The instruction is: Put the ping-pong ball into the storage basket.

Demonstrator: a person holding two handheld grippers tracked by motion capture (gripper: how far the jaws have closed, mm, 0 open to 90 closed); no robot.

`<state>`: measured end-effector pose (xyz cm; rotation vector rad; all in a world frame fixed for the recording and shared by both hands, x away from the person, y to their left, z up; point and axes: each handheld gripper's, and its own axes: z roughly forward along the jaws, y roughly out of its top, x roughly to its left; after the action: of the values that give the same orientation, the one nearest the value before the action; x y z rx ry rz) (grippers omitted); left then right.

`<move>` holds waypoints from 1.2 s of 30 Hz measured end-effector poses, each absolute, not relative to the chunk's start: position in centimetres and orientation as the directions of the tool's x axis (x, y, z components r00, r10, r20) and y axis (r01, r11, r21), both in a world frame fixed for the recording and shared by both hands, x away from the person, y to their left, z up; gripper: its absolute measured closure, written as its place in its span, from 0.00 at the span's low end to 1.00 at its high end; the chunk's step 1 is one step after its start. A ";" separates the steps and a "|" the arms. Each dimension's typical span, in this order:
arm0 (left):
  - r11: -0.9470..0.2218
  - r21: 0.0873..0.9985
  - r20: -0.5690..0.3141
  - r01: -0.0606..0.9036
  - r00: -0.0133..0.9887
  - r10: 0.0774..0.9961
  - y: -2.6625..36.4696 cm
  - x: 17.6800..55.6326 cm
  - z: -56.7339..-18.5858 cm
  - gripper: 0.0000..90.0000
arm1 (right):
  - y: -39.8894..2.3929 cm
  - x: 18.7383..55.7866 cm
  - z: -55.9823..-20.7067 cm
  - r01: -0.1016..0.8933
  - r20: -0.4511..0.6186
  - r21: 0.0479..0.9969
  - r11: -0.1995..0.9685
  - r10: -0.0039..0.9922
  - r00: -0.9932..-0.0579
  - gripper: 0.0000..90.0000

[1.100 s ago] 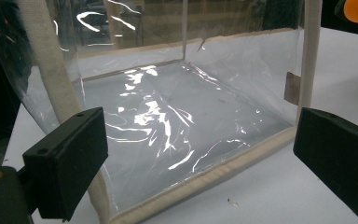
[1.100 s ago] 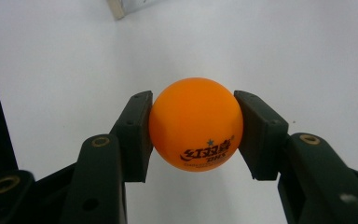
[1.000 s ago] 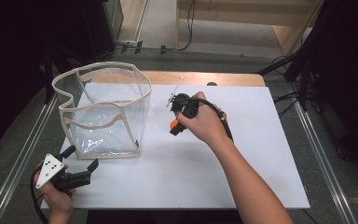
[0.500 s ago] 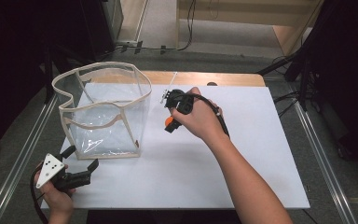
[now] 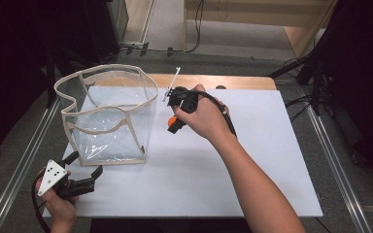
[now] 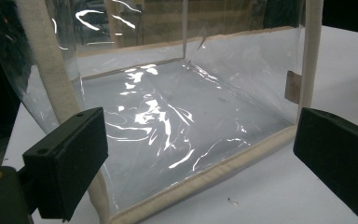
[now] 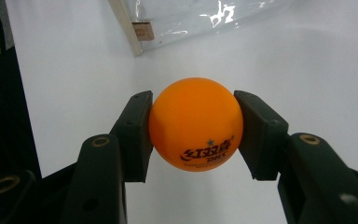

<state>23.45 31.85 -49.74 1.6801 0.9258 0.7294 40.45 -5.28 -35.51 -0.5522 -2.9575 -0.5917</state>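
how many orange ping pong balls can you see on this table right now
1. The orange ball is clamped between the right tongs, held above the white table just right of the clear bag. The bag looks empty, and I spot no others.

orange ball (image 7: 195,123), star, Chinese characters, "DHS" print

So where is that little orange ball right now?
The orange ball sits clamped in the right gripper, just right of the clear bag in the high view.

black tongs (image 5: 172,124) w/ brass screws; left tongs (image 5: 85,170) w/ grey dotted plate, black cable.
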 end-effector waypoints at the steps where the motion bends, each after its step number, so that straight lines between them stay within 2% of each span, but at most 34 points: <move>1: -0.167 0.960 0.027 0.225 0.518 0.855 31.9 23.4 -49.7 0.04 | -5.3 40.5 -35.3 0.360 0.143 0.358 0.861 0.331 -0.933 0.54; 36: -0.175 0.958 0.035 0.227 0.514 0.857 31.7 23.5 -49.8 0.04 | -4.6 41.6 -31.1 0.341 0.112 0.368 0.865 0.322 -0.940 0.54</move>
<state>23.48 31.71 -49.77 1.6889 0.9279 0.7381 41.63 -4.60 -31.06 -0.5316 -2.9882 -0.6036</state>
